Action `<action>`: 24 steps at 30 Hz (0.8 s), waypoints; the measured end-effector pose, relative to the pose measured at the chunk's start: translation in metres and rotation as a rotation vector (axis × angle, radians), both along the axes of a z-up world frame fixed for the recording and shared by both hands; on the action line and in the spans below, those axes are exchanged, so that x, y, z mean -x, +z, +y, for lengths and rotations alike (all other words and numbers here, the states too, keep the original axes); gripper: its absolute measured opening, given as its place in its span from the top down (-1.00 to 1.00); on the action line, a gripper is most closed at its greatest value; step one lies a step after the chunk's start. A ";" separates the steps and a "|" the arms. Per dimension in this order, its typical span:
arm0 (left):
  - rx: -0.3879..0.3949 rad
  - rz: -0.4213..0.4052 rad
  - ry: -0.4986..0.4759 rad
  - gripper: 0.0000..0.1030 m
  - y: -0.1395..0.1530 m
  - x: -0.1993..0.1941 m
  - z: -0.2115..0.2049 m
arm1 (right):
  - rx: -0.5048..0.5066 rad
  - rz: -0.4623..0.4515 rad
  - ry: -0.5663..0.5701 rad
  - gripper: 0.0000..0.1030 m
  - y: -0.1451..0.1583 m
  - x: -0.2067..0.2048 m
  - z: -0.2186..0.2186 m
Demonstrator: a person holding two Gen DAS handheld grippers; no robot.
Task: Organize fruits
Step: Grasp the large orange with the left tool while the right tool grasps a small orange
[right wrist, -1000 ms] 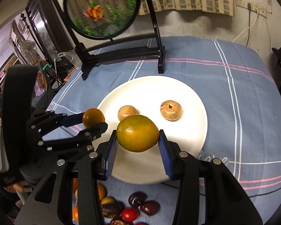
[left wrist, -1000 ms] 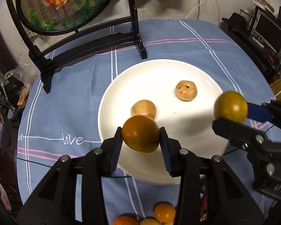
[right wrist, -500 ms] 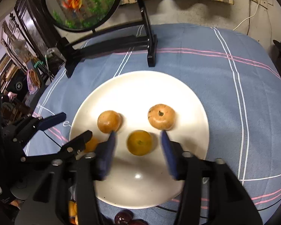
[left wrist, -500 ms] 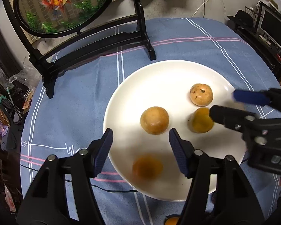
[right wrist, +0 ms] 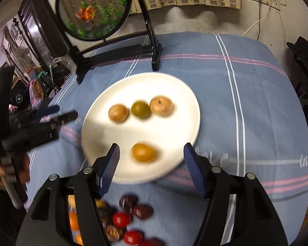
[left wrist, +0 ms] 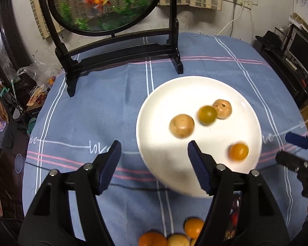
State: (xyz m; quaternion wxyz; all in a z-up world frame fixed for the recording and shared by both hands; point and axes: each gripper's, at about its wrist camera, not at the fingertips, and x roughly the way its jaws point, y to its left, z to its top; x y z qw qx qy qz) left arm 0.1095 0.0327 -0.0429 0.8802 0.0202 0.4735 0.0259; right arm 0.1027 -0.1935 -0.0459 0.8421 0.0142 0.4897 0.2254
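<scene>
— Nearest? 
— Loose fruit pile [right wrist: 121, 221] at the desk's near edge; both grippers, left gripper [left wrist: 154, 164] and right gripper [right wrist: 149, 168], jaws spread, empty.
— Further out?
— White plate [right wrist: 174, 90]: orange fruit [right wrist: 144, 153] near its front rim, three fruits in a row mid-plate, bare blue cloth [right wrist: 246, 102] rightward.

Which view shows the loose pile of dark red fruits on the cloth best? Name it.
The right wrist view. The dark red fruits lie on the blue tablecloth in front of the white plate, between the open right hand-held gripper fingers, though blurred. The left wrist view shows only a red sliver behind a finger.
</scene>
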 end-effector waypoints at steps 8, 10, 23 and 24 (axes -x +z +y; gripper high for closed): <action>0.003 -0.002 -0.057 -0.41 0.003 0.065 0.002 | 0.048 0.027 0.071 -0.26 -0.012 0.083 -0.016; 0.019 0.012 -0.077 -0.41 0.000 0.087 0.005 | 0.067 0.042 0.101 -0.26 -0.019 0.108 -0.018; 0.083 0.129 -0.002 -0.42 -0.033 0.159 0.046 | 0.021 0.168 0.386 -0.24 -0.058 0.202 0.063; 0.082 0.128 -0.001 -0.42 -0.033 0.161 0.047 | 0.019 0.180 0.384 -0.19 -0.064 0.201 0.069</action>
